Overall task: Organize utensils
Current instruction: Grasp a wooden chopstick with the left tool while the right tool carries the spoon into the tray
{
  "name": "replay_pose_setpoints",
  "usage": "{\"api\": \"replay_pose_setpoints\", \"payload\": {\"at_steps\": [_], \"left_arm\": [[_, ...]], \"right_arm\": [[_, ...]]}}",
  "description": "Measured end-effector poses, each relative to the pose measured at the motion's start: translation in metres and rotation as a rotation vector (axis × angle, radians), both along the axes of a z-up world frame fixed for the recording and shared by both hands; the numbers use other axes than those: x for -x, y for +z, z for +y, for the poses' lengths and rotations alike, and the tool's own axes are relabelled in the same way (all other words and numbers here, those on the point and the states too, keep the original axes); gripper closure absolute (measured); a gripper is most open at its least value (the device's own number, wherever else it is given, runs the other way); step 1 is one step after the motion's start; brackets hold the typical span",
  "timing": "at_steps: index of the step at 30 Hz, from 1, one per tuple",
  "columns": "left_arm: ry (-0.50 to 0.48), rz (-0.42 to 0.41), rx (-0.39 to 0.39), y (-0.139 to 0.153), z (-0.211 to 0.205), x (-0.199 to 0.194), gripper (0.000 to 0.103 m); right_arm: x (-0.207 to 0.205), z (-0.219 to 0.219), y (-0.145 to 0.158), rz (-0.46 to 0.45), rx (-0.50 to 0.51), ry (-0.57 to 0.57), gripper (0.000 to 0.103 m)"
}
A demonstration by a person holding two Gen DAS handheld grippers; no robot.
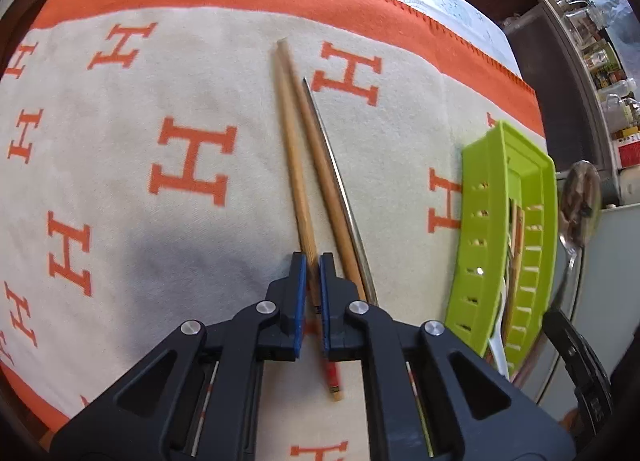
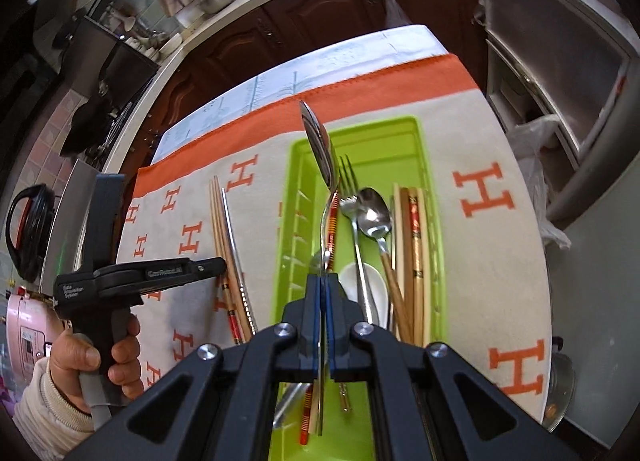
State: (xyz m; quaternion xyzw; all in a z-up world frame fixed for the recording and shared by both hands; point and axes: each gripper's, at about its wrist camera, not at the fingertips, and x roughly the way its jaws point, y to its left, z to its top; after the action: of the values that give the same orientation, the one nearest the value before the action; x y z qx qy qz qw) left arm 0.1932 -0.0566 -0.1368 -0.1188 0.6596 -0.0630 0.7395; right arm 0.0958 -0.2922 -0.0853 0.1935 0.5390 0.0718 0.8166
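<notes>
— Right gripper (image 2: 323,285): clenched on the handle of a metal spoon (image 2: 320,153), held above the green tray (image 2: 416,129). Left gripper (image 1: 313,265): nearly closed around one wooden chopstick (image 1: 294,165) on the H-patterned cloth (image 1: 120,165); firm contact, cannot tell.

— And beside it?

— A second wooden chopstick (image 1: 320,165) and a metal chopstick (image 1: 340,189), touching or nearly so, left of the tray.

— Risks?

— Probably snagging the neighbour on lifting, with the sticks lying so close. Possibly a thin spoon handle pivoting in the pads and landing across the fork (image 2: 352,197) and smaller spoon (image 2: 374,213) already in the tray.
</notes>
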Motion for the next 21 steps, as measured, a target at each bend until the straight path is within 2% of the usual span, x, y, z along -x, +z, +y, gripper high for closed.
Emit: {"api": "replay_pose_setpoints", "payload": {"at_steps": [3, 7, 11, 16, 21], "left_arm": [[-0.026, -0.021, 0.031, 0.016, 0.001, 0.008, 0.1], [-0.093, -0.039, 0.115, 0.049, -0.019, 0.019, 0.1], [-0.189, -0.054, 0.184, 0.074, -0.058, 0.034, 0.1], [-0.264, -0.018, 0.218, 0.067, -0.105, 0.043, 0.1], [-0.326, 0.044, 0.205, 0.042, -0.142, 0.051, 0.1]], "right_arm": [[0.005, -0.006, -0.003, 0.004, 0.001, -0.013, 0.101], [0.01, -0.016, -0.005, 0.017, 0.025, -0.029, 0.101], [0.012, -0.022, -0.011, 0.049, 0.062, -0.025, 0.101], [0.017, -0.023, -0.024, 0.102, 0.148, -0.019, 0.1], [0.025, -0.026, -0.022, 0.102, 0.114, -0.016, 0.1]]}}
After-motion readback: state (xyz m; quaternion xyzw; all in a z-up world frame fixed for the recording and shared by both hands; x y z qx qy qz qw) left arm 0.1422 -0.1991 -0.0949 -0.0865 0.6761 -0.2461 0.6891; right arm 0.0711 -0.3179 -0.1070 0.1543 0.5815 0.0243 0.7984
